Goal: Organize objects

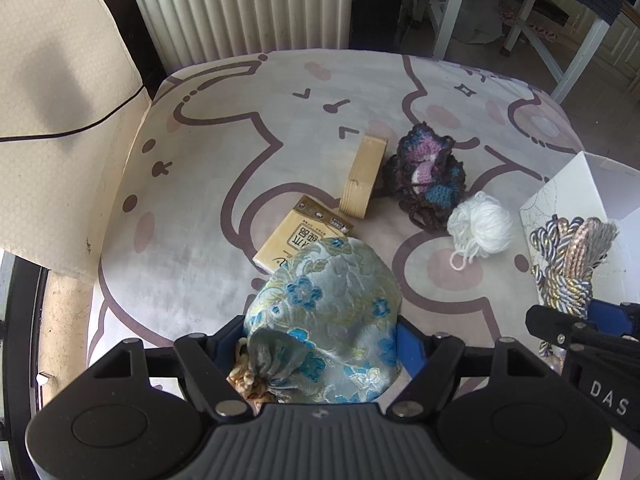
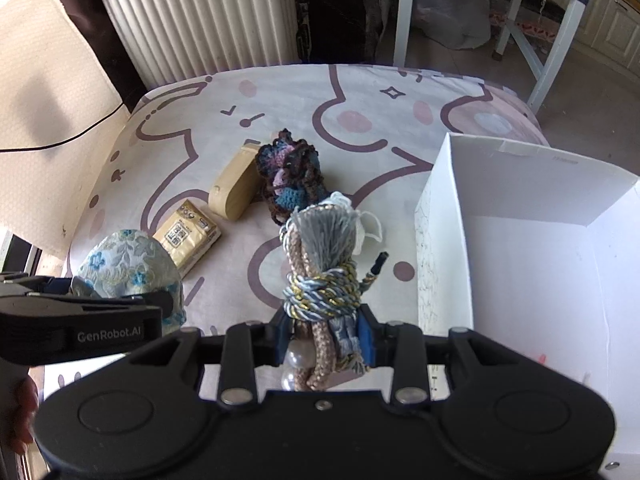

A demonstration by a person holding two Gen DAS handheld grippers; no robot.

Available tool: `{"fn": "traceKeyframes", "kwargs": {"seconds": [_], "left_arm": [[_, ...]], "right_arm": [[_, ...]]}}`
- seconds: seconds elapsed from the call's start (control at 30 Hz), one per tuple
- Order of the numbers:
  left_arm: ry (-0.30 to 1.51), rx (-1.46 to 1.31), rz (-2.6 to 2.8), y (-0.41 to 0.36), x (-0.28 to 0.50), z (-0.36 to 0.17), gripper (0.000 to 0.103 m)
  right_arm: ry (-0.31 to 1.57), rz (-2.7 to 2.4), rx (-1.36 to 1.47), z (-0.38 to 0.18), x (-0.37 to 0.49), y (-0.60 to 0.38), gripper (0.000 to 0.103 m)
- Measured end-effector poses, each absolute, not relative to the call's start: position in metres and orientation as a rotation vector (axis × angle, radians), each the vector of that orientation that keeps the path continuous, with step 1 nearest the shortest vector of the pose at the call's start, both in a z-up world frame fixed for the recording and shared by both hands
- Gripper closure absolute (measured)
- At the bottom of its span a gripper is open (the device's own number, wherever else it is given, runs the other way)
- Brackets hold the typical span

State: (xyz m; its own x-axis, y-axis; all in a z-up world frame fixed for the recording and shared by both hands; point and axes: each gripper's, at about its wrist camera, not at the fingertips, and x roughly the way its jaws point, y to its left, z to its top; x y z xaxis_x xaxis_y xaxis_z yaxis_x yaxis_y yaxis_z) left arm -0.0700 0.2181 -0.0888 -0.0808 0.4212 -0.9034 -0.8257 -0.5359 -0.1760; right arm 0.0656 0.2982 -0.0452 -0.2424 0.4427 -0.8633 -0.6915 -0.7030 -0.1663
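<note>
While the left gripper (image 1: 320, 344) clamps a blue floral brocade pouch (image 1: 324, 312) between its fingers, the right gripper (image 2: 326, 340) pinches a knotted bundle of cord and tassel (image 2: 320, 264), both held above the table (image 1: 200, 184). "GenRobot.AI" reads on the left gripper's side, "DAS" on the right's. On the patterned cloth lie a tan tissue pack (image 1: 298, 236) with Chinese print, a wooden block (image 1: 362, 178), a crocheted piece (image 1: 424, 172) and white yarn (image 1: 480, 226). A white box (image 2: 532, 216) stands open beside them.

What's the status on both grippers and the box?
Left hand-held gripper shut on brocade pouch. Right hand-held gripper shut on tassel cord bundle. White box open beside it, nothing blocking.
</note>
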Motion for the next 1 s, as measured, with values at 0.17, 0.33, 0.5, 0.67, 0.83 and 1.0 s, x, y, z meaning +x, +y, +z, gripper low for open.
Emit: {"fn": "traceKeyframes", "kwargs": {"seconds": [0.17,0.33,0.5,0.67,0.83,1.0], "left_arm": [[0.512,-1.194,1.776,0.205,-0.059,-0.056,0.026],[0.475,-1.153,1.799,0.185,-0.054,-0.034,0.027],[0.443,-1.129,1.822,0.171,-0.045,-0.022,0.027],[0.402,-1.104,1.864,0.16,-0.034,-0.013,0.027],[0.362,-1.081,1.884,0.15,-0.023,-0.003,0.028],[0.326,-1.072,1.888,0.14,-0.011,0.003,0.028]], "right_arm": [[0.249,2.055,-1.263,-0.032,0.069,0.287,0.068],[0.199,2.115,-1.245,-0.014,0.076,0.278,0.068],[0.167,2.161,-1.215,0.005,0.09,0.272,0.068],[0.168,2.192,-1.174,0.026,0.106,0.27,0.068],[0.168,2.21,-1.134,0.042,0.123,0.268,0.068],[0.16,2.21,-1.115,0.05,0.134,0.267,0.068]]}}
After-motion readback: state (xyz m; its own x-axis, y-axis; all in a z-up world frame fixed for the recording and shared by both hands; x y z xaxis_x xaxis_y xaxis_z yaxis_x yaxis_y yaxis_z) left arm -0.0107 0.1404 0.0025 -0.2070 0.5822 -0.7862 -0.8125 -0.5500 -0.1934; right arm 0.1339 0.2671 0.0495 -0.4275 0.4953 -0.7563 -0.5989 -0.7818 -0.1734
